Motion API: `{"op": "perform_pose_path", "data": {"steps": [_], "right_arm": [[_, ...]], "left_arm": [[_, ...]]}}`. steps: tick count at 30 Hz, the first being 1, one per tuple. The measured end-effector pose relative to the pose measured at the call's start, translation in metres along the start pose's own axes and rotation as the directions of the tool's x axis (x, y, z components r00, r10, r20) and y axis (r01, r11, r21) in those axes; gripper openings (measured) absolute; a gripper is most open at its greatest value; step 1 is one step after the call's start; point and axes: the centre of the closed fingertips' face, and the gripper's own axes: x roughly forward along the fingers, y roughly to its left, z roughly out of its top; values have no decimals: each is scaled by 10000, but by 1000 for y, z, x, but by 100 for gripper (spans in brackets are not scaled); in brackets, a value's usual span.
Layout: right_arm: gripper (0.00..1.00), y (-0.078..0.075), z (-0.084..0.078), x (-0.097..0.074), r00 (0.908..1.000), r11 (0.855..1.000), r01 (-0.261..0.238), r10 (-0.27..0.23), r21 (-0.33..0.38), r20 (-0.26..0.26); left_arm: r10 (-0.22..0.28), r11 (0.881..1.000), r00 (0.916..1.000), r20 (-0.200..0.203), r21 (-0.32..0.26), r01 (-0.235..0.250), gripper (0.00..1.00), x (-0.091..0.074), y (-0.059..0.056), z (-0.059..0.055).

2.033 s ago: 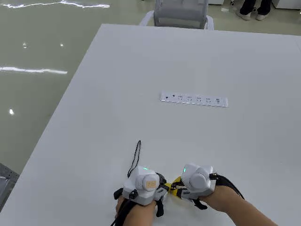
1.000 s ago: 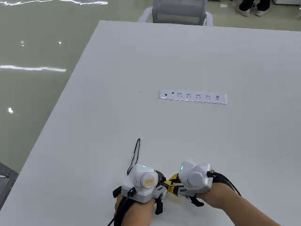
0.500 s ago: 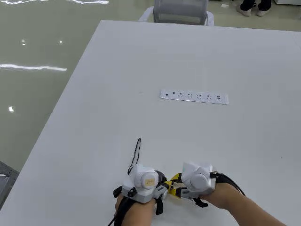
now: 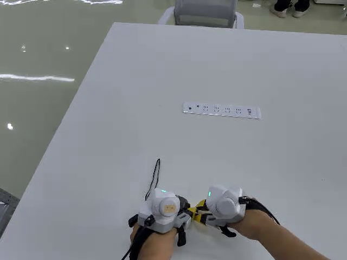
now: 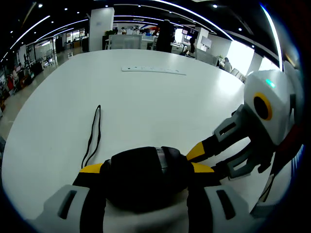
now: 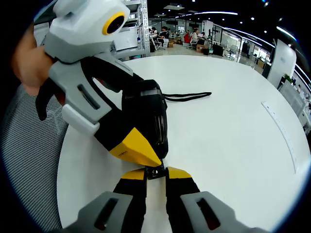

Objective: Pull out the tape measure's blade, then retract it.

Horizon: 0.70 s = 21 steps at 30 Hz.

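Nothing has shifted beyond a slight drift of the head camera since the earlier frames: both grippers stay side by side at the near edge of the large white worktop [image 4: 162, 81]. A long white power strip [image 4: 221, 110] lies flat around the worktop's middle, well apart from them.

At the near edge, the left gripper [image 5: 146, 167] has its yellow-padded jaws clamped on either side of the black, rounded tape measure [image 5: 146, 177], which sits just above the surface. The right gripper [image 6: 155, 173] faces it from the right, its jaws drawn nearly together and pinching a small dark end tab [image 6: 155, 171] right at the lower corner of the tape measure. Hardly any blade shows between the end tab and the tape measure. A thin black wrist cord [image 4: 154, 179] trails from the tape measure across the worktop toward the far edge.
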Motion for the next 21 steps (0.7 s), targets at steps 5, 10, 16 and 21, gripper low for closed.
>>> {"op": "perform_pose_path", "data": {"steps": [5, 10, 16, 21], "right_arm": [[13, -1, 0, 1, 10000, 10000, -8, 8, -11, 3], [13, 0, 1, 3, 10000, 10000, -4, 4, 21, 82], [13, 0, 2, 4, 10000, 9999, -56, 57, -93, 69], [13, 0, 5, 7, 9999, 9999, -107, 109, -132, 107]], "left_arm": [[-11, 10000, 10000, -16, -45, 11, 66, 0, 0, 0], [-85, 9999, 10000, -14, -150, 85, 66, 0, 0, 0], [-138, 9997, 9999, -49, -182, 137, 66, 0, 0, 0], [-217, 9995, 9997, -90, -248, 214, 66, 0, 0, 0]]}}
